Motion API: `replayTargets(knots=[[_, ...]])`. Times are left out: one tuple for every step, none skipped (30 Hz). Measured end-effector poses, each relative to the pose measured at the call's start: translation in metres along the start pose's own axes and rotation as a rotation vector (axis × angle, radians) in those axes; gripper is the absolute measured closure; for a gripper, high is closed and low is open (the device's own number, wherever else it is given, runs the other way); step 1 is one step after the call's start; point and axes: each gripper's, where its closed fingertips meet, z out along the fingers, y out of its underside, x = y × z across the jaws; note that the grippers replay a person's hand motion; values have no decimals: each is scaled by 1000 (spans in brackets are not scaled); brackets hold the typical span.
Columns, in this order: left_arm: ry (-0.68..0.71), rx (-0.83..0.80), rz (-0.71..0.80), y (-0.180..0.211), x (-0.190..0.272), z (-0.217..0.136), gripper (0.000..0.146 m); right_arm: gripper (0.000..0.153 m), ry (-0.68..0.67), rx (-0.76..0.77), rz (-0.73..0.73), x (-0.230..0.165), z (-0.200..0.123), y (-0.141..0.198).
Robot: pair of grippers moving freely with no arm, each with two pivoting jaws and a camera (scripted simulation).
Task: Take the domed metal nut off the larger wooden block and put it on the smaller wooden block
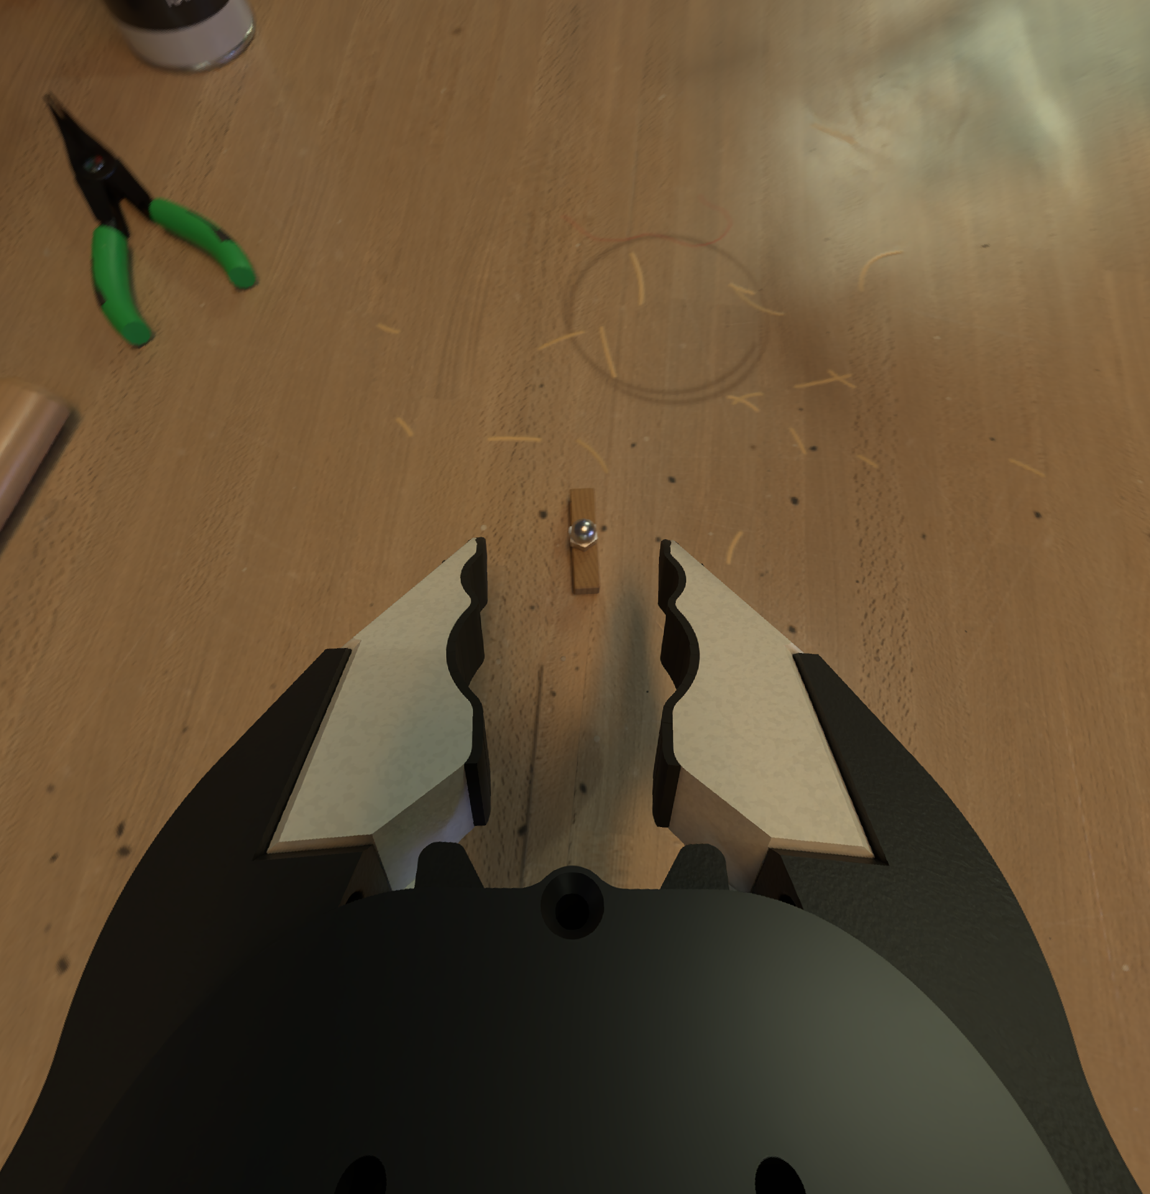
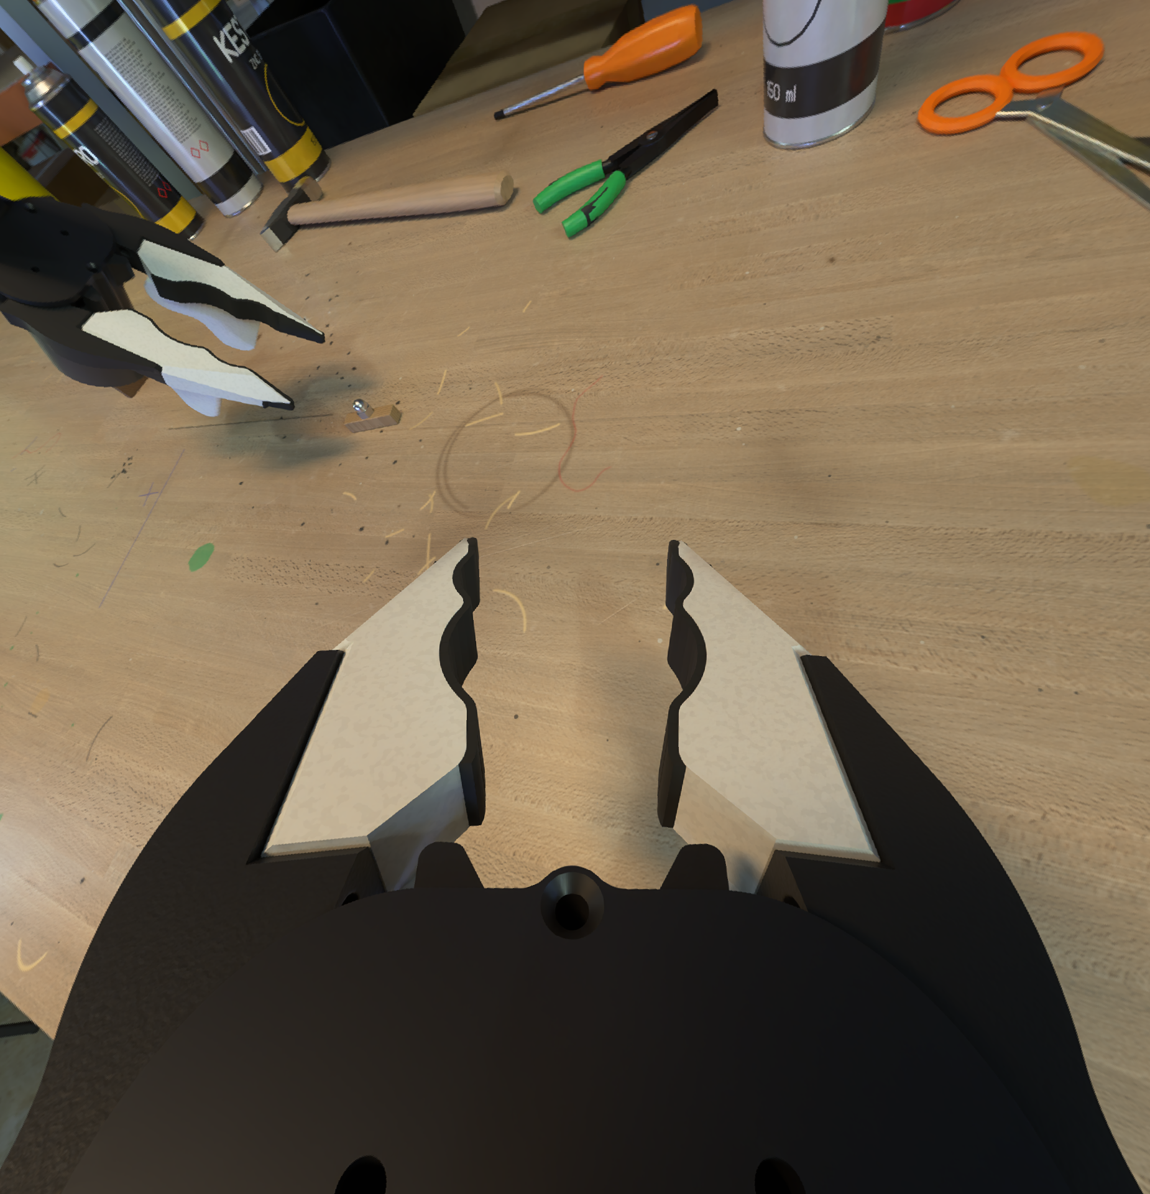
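A small narrow wooden block lies on the bench with the domed metal nut standing on it. My left gripper is open and empty. Its fingertips are just short of the block, one to each side, and hover above the bench. In the right wrist view the left gripper is at the left, with the block and nut just beyond its tips. A brown corner shows under the left gripper; I cannot tell what it is. My right gripper is open and empty, far from the block.
Green-handled pliers and a hammer lie behind the block. Spray cans stand at the back left. A screwdriver, a white can and orange scissors are at the back right. The pliers also show in the left wrist view.
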Motion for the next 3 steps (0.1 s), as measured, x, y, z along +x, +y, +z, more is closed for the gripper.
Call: replayTargets(knots=[[23,26,11,0,2,1,93,94,-5,-2,3,0,1,1],[48,45,20,1,5,2,93,94,-7,-4,3,0,2,2],[71,60,26,1,6,3,93,94,-8,-6,2,-1,2,2]])
